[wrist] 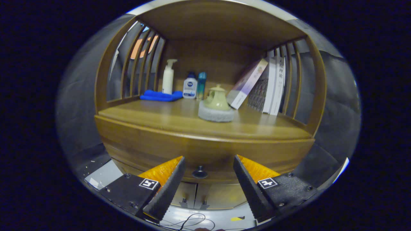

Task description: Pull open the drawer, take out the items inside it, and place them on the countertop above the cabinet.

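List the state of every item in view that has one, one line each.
drawer: shut, knob untouched
hand-held gripper: open, fingers either side of the knob
teapot: lid on, upright on a grey pad
pump bottle: upright
book: leaning
blue cloth: folded flat

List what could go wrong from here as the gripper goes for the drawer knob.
1. The gripper is open, its jaws either side of the small knob and apparently short of it; closing now could miss or catch only its edge and slip off.
2. A sharp pull on the drawer could shake the countertop, where the teapot sits on a pad and a book leans tilted.
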Available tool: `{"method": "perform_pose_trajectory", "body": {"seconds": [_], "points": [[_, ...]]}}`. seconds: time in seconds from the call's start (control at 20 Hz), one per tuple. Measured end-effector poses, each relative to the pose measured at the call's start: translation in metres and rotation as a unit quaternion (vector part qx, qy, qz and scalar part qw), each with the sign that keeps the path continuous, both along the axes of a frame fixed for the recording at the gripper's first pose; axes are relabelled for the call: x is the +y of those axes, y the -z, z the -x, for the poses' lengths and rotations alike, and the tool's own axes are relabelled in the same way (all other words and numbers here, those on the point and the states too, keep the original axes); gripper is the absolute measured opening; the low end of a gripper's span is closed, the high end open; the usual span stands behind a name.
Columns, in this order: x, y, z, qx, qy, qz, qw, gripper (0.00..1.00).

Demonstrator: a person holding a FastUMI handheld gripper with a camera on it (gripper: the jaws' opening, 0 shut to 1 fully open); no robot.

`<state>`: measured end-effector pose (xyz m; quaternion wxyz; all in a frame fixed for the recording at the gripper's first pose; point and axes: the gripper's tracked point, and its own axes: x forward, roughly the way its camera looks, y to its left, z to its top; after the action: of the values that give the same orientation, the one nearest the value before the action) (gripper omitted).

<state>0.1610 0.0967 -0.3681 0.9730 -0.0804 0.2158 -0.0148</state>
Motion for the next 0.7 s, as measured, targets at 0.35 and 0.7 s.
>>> {"method": "perform_pose_trajectory", "body": {"seconds": [0.35,0.7], "points": [[-0.024,-0.164,0.06,-0.087,-0.051,-0.015,0.995,0.98],[-0.049,-0.304,0.122,-0.138,-0.072,-0.045,0.987,1.0]]}}
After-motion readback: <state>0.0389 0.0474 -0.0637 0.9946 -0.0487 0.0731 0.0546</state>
